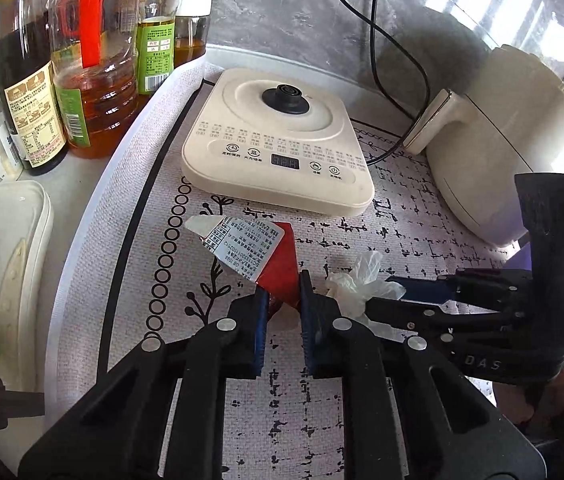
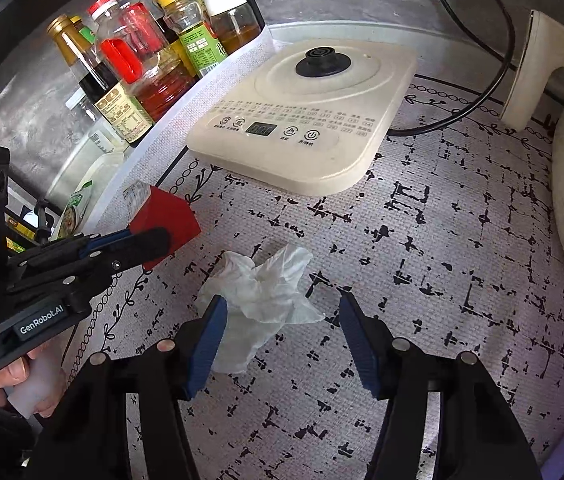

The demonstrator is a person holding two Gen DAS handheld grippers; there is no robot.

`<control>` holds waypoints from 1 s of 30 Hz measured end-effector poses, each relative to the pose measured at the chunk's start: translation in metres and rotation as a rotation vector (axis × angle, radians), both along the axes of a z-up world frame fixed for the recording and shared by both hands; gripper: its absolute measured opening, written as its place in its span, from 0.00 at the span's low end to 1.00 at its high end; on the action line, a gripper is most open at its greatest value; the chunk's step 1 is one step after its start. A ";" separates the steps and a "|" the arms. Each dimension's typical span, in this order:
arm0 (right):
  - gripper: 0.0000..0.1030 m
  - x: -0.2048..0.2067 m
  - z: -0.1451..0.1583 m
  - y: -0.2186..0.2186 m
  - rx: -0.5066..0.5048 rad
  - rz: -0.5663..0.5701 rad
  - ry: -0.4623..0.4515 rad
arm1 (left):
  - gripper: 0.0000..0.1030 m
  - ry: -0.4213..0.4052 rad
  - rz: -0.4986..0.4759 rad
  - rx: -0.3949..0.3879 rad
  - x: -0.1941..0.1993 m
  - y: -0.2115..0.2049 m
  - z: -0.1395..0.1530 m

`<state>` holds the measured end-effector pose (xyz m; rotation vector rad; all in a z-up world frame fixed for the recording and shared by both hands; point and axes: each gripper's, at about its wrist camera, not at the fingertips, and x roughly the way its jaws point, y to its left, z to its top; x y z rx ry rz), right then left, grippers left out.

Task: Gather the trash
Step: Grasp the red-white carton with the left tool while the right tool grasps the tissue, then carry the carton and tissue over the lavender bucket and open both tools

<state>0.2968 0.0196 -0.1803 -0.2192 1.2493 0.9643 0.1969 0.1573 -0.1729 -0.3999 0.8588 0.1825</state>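
My left gripper (image 1: 284, 300) is clenched on the red foil wrapper with a white printed label (image 1: 269, 258), at twelve o'clock from its tips. My right gripper (image 2: 282, 332) stands released astride the crumpled white tissue (image 2: 259, 292) on the grey patterned mat (image 2: 442, 260). I should sink lower, centre the tissue, then pinch its bulk, not a loose edge.

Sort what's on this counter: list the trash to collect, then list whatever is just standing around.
Trash: red wrapper, crumpled tissue.

Standing around: kettle base, white kettle, black cord, oil and sauce bottles, white tray.
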 end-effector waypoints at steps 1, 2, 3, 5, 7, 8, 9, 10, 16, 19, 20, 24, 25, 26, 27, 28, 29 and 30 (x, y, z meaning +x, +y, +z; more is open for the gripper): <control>0.19 -0.001 -0.003 0.002 -0.010 0.013 0.004 | 0.14 -0.006 0.002 0.002 -0.002 -0.001 0.003; 0.06 -0.003 -0.004 0.004 -0.017 0.022 -0.004 | 0.14 -0.013 0.003 0.004 -0.003 -0.001 0.005; 0.06 -0.004 -0.003 0.004 -0.020 0.029 -0.009 | 0.14 -0.021 0.003 0.005 -0.005 -0.002 0.008; 0.04 -0.005 0.005 0.002 -0.006 0.032 -0.027 | 0.14 -0.039 0.002 0.000 -0.011 -0.005 0.016; 0.04 -0.006 0.016 -0.004 0.008 0.024 -0.047 | 0.14 -0.056 -0.001 0.011 -0.015 -0.009 0.024; 0.04 -0.007 0.023 -0.008 0.014 0.014 -0.058 | 0.14 -0.066 -0.002 0.018 -0.018 -0.011 0.029; 0.04 -0.007 0.030 -0.013 0.022 0.003 -0.071 | 0.14 -0.076 -0.004 0.025 -0.021 -0.013 0.035; 0.04 -0.008 0.038 -0.017 0.031 -0.009 -0.084 | 0.14 -0.087 -0.006 0.031 -0.023 -0.015 0.040; 0.04 -0.018 0.084 -0.055 0.096 -0.105 -0.151 | 0.14 -0.150 -0.039 0.070 -0.038 -0.036 0.074; 0.04 -0.026 0.109 -0.077 0.129 -0.143 -0.192 | 0.14 -0.173 -0.061 0.081 -0.042 -0.049 0.088; 0.04 -0.028 0.117 -0.084 0.138 -0.157 -0.209 | 0.14 -0.179 -0.070 0.080 -0.043 -0.053 0.091; 0.05 -0.032 0.150 -0.115 0.178 -0.223 -0.275 | 0.14 -0.198 -0.121 0.075 -0.039 -0.074 0.099; 0.05 -0.032 0.158 -0.124 0.188 -0.240 -0.290 | 0.14 -0.202 -0.128 0.076 -0.037 -0.080 0.100; 0.05 -0.033 0.166 -0.133 0.197 -0.258 -0.305 | 0.14 -0.205 -0.137 0.071 -0.035 -0.085 0.102; 0.05 -0.033 0.173 -0.143 0.204 -0.276 -0.319 | 0.14 -0.208 -0.148 0.061 -0.032 -0.090 0.103; 0.05 -0.033 0.179 -0.152 0.209 -0.293 -0.333 | 0.14 -0.212 -0.159 0.052 -0.029 -0.095 0.104; 0.05 -0.033 0.185 -0.162 0.213 -0.311 -0.346 | 0.14 -0.217 -0.170 0.050 -0.027 -0.102 0.106; 0.05 -0.032 0.190 -0.171 0.216 -0.328 -0.356 | 0.14 -0.221 -0.183 0.051 -0.024 -0.108 0.107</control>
